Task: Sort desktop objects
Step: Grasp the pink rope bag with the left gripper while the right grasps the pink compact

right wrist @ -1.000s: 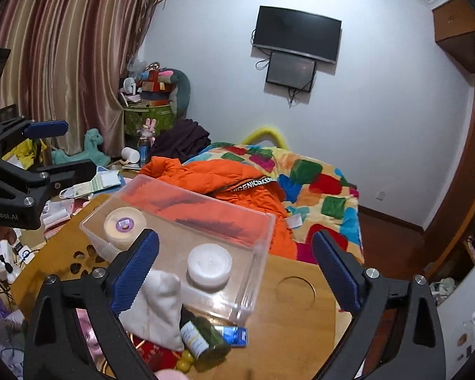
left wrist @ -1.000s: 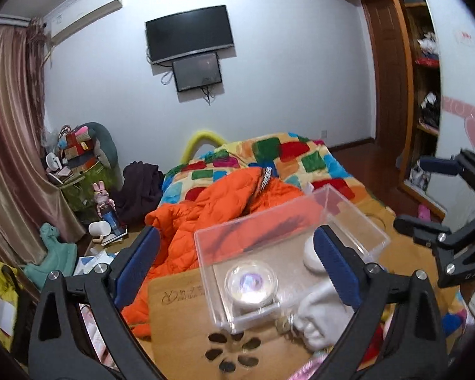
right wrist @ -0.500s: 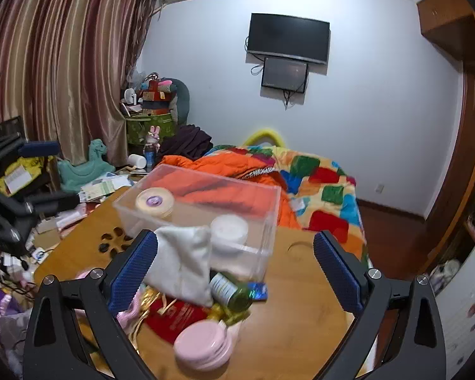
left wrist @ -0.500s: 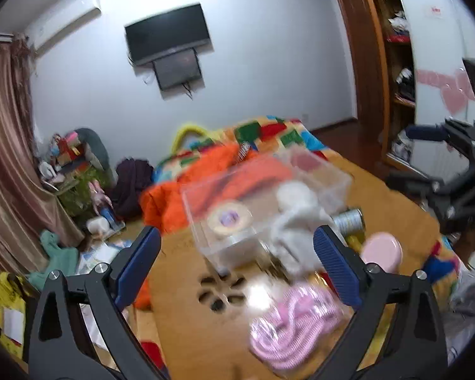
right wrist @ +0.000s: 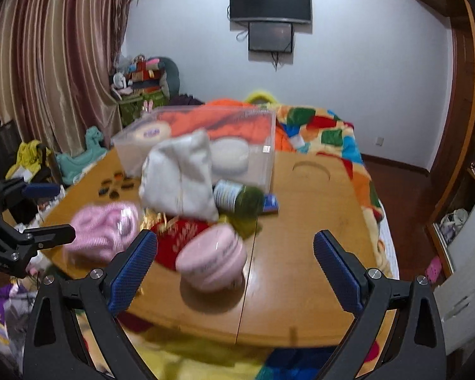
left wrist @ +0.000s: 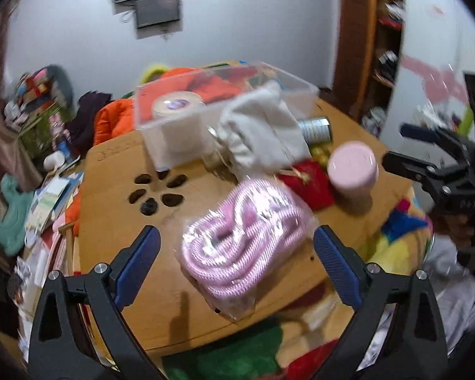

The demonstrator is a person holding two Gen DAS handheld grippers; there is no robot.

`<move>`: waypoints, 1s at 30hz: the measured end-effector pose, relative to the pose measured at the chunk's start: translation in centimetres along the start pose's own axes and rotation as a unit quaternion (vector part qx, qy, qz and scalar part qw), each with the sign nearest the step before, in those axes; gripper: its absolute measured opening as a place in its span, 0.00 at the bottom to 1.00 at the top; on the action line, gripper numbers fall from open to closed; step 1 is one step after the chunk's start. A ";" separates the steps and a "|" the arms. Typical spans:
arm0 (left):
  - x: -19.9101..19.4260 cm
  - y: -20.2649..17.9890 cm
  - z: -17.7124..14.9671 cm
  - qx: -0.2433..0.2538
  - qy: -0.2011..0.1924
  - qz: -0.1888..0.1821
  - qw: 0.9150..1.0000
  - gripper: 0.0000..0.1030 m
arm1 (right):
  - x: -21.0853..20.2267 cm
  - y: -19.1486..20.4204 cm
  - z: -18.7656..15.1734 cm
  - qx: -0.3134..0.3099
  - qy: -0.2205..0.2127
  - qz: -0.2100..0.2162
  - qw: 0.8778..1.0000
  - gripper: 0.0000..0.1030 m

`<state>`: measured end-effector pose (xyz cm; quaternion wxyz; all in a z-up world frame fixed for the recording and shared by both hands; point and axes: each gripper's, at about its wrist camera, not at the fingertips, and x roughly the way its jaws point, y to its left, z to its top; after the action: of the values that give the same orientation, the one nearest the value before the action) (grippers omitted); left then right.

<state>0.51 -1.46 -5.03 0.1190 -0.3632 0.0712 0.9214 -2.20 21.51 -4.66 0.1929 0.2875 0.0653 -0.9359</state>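
Landmark: clear box [left wrist: 224,107] [right wrist: 202,136], at the far middle of the wooden desk [left wrist: 117,221] [right wrist: 313,221].
Inside the box: a roll of tape [left wrist: 177,104] [right wrist: 152,131] at its left end and a round white tub [right wrist: 229,155] toward its right.
White cloth pouch [left wrist: 262,133] [right wrist: 180,180]: leaning against the near wall of the box.
Green bottle [right wrist: 237,196] [left wrist: 315,128]: on its side just right of the pouch, close in front of the box.
Blue packet [right wrist: 270,204]: beside the bottle, near the box's right front corner.
Red pouch [left wrist: 310,180] [right wrist: 177,240]: nearer than the white pouch, partly under it.
Pink jar [left wrist: 353,171] [right wrist: 213,258]: near side of the red pouch, well apart from the box.
Pink rope in a clear bag [left wrist: 240,240] [right wrist: 104,231]: left front of the box, toward the desk's near edge.
Left gripper [left wrist: 236,261] [right wrist: 41,212]: jaws spread wide, holding nothing, above the bagged rope.
Right gripper [right wrist: 236,270] [left wrist: 411,147]: jaws spread wide, holding nothing, the pink jar just ahead of it.
Sharpness: both views are blurred, so labels cannot be read.
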 end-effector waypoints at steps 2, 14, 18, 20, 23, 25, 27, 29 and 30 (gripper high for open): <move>0.8 -0.4 -0.1 0.022 0.015 -0.007 1.000 0.95 | 0.6 0.4 -0.8 -0.007 0.014 0.003 1.000 0.96; 5.9 -0.9 1.0 0.072 0.074 -0.013 0.995 0.97 | 5.2 0.4 -1.9 0.001 0.085 0.026 0.996 0.95; 7.4 -0.6 1.8 0.070 0.099 -0.027 0.992 0.97 | 6.1 0.4 -1.6 -0.006 0.086 0.036 0.996 0.94; 8.2 -0.4 2.1 0.066 0.110 -0.037 0.991 0.97 | 6.4 0.4 -1.3 -0.010 0.085 0.036 0.996 0.91; 8.6 0.2 2.5 0.047 0.111 -0.041 0.992 0.97 | 7.0 0.4 -1.3 -0.020 0.094 0.039 0.995 0.83; 8.5 0.4 2.5 0.036 0.101 -0.039 0.993 0.96 | 7.3 0.4 -1.2 -0.018 0.098 0.051 0.994 0.70; 8.1 0.5 2.3 0.030 0.093 -0.035 0.995 0.91 | 7.5 0.4 -1.3 -0.015 0.102 0.057 0.993 0.64; 7.4 0.5 1.9 0.027 0.084 -0.030 0.996 0.83 | 7.5 0.3 -1.5 -0.014 0.103 0.061 0.993 0.61; 7.1 0.5 1.8 0.022 0.082 -0.029 0.996 0.81 | 7.5 0.3 -1.5 -0.014 0.101 0.060 0.993 0.61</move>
<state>-5.84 -0.40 -8.61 0.1472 -0.4365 0.0905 0.8830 -6.98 19.16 -10.16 0.2450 0.3816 0.0803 -0.8876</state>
